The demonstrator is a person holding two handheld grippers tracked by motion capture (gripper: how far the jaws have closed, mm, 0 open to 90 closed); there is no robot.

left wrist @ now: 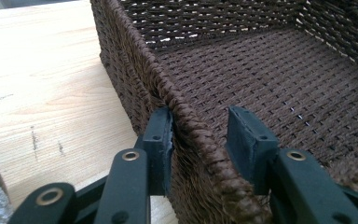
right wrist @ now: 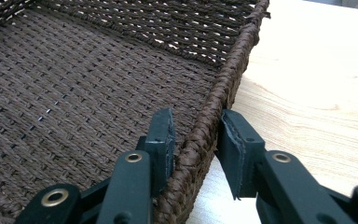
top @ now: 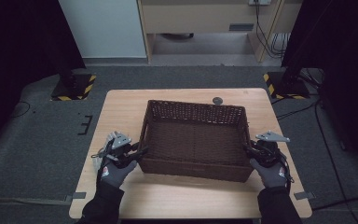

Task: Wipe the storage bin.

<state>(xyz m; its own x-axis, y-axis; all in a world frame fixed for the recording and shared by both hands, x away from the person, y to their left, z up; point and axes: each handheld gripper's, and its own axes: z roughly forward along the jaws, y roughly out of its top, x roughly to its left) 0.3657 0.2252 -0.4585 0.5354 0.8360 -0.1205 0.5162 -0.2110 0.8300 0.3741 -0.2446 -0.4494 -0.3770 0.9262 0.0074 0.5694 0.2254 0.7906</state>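
Wooden counter, brown woven basket at its centre.
Left hand-held gripper straddles the basket's left rim, inner pad clear; right hand-held gripper pinches its right rim.

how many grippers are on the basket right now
2. The left gripper straddles the basket's left wall near the front corner; the right gripper straddles its right wall near the front corner.

High view looking forward and down over the worktop from above, each gripper view riding close, looking along its jaws, all sharing the basket.
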